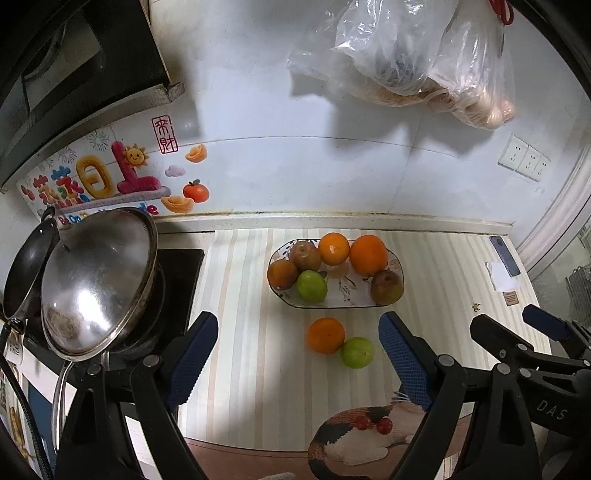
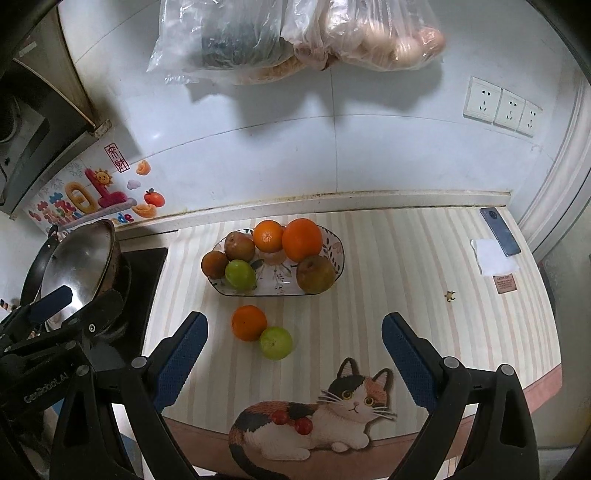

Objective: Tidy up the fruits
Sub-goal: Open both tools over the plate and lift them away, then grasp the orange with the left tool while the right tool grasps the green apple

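A patterned oval plate (image 1: 354, 301) (image 2: 338, 254) near the back wall holds several fruits: oranges, brownish apples and a green fruit. In front of it on the striped counter lie a loose orange (image 1: 325, 335) (image 2: 248, 322) and, touching it, a loose green fruit (image 1: 357, 352) (image 2: 276, 342). My left gripper (image 1: 297, 360) is open and empty, hovering just in front of the loose pair. My right gripper (image 2: 293, 360) is open and empty, also in front of them; it shows at the right of the left wrist view (image 1: 517, 332).
A steel pot with lid (image 1: 96, 280) and a dark wok (image 1: 27, 273) stand on the stove at the left. A phone (image 2: 500, 230) and white paper (image 2: 493, 256) lie at the back right. Plastic bags (image 2: 295, 33) hang on the wall. A cat picture (image 2: 314, 421) marks the counter's front edge.
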Demonstrator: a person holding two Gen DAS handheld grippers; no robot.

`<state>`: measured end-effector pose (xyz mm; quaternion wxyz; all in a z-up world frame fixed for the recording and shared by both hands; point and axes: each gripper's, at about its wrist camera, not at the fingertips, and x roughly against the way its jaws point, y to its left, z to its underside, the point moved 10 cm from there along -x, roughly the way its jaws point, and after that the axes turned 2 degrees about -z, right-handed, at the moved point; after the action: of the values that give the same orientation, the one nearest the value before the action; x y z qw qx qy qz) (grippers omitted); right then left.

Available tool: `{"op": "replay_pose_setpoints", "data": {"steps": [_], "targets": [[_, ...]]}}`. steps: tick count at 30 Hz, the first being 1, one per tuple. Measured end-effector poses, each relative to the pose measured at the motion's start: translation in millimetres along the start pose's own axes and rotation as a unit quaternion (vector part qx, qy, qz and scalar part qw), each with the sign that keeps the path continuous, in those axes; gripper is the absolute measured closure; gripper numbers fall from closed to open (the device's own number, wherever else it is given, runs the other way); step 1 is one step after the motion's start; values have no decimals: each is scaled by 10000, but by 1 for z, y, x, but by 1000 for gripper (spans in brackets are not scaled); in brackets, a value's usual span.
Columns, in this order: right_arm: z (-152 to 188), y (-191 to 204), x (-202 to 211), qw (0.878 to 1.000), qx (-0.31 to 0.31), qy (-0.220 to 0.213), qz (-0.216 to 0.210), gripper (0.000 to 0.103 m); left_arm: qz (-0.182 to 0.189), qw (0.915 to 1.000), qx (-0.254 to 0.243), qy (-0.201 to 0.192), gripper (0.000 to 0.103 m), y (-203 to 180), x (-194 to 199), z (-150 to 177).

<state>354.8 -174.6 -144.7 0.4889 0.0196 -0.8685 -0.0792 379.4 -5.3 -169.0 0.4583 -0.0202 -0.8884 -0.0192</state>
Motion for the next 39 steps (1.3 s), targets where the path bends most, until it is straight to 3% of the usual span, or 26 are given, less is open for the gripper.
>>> {"op": "replay_pose_setpoints", "data": {"steps": [7,10,16,20,26,27,28,32,39], "targets": [[2,-3,-38,9989,-174,351,-261,6,-94,9994,93,305,14,9,-35,1],[11,-5,-75,9961,-298,694,-461,6,-100,9976,218,645,9,20,-64,7],[47,-4,-171,9848,-375,1597,-579,6,-339,9903,294,1313,8,39,-123,28],[74,4,-224,9728,-476,2131,-769,14,-363,9840,324,1712,8,43,-155,44],[105,12,-274,9628,-353,2567,-769,31,-210,9725,374,2289,8,36,-193,63],[108,13,-277,9617,-341,2602,-787,42,-164,9709,382,2360,8,32,-196,65],[110,15,-280,9602,-381,2612,-912,44,-111,9695,375,2419,8,27,-199,66],[114,4,-274,9627,-365,2555,-812,45,139,9629,425,2661,8,8,-213,72],[121,-34,-259,9625,-539,2593,-588,44,475,9441,334,3246,8,-31,-248,96]]}}
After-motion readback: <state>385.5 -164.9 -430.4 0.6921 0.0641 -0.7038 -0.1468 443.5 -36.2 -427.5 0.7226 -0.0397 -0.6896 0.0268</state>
